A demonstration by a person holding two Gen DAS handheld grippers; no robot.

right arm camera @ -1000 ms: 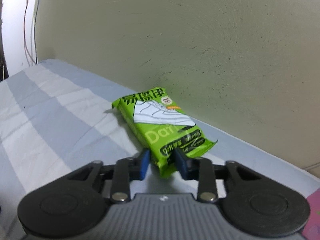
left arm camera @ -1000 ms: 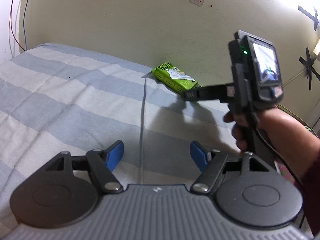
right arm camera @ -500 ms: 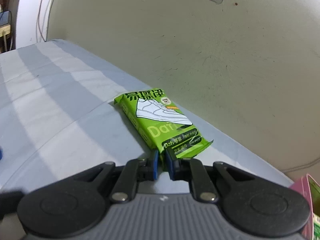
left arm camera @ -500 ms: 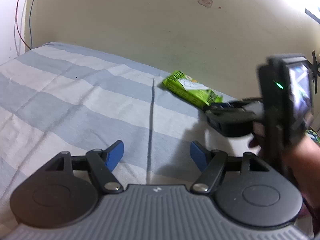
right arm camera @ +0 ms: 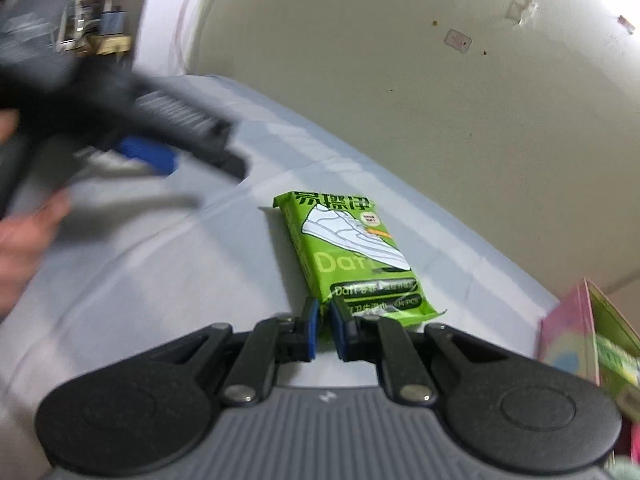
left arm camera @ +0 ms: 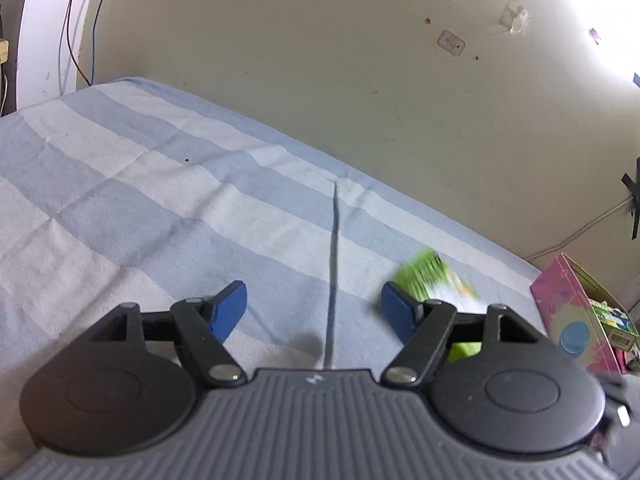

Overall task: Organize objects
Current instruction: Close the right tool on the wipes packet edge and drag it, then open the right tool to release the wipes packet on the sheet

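Since a second ago the green packet (left arm camera: 434, 278) has come from beside the far wall to about four o'clock in my left wrist view, blurred behind the right finger of my left gripper (left arm camera: 314, 312), whose jaws stand apart over the striped sheet (left arm camera: 160, 200) with nothing between them. From my right wrist view, my right gripper (right arm camera: 324, 330) is clamped on the packet's near edge at six o'clock, a pink box (right arm camera: 566, 336) at four.

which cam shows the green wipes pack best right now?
Right wrist: the green wipes pack lies sharp and whole, its near corner pinched in the right gripper. Left wrist shows only a blurred piece behind its own finger.
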